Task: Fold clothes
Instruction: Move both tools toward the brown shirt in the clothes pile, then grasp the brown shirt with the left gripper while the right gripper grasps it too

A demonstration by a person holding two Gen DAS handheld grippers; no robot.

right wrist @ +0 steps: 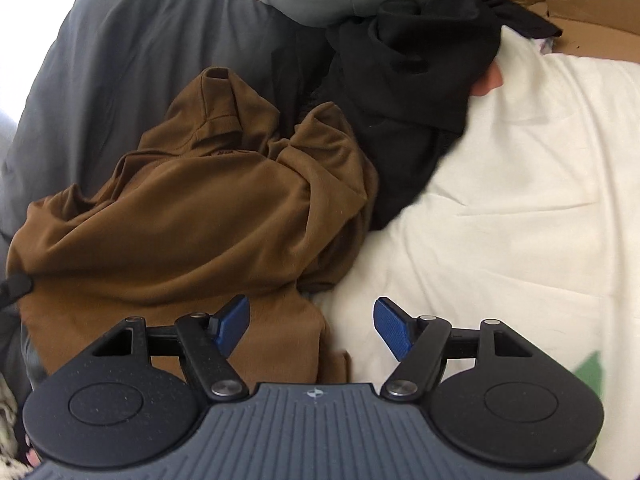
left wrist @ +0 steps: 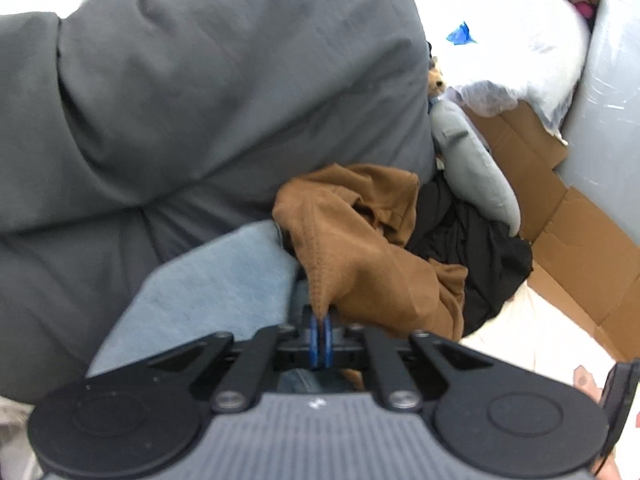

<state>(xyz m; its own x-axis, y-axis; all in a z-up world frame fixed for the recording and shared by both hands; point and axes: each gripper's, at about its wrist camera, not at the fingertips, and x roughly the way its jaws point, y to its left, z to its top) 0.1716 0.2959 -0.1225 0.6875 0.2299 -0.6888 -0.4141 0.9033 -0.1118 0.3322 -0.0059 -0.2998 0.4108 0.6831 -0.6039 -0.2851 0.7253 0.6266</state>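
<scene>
Left gripper (left wrist: 321,342) right up close, blue pads pinched together on a corner of the brown garment (left wrist: 360,248), which trails away in a heap against the grey duvet (left wrist: 200,92), partly over a light-blue denim piece (left wrist: 216,280). Right gripper (right wrist: 312,328) hangs with jaws spread wide, nothing between them, above the garment's near edge where it meets the white sheet (right wrist: 500,200). Black clothing (right wrist: 408,92) is bunched just behind.

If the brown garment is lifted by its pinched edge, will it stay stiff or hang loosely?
Probably it hangs loosely: the brown garment lies in soft, deep folds. It likely drags rather than rolls, since the left gripper holds only an edge. It may tug the black clothing touching it.
</scene>
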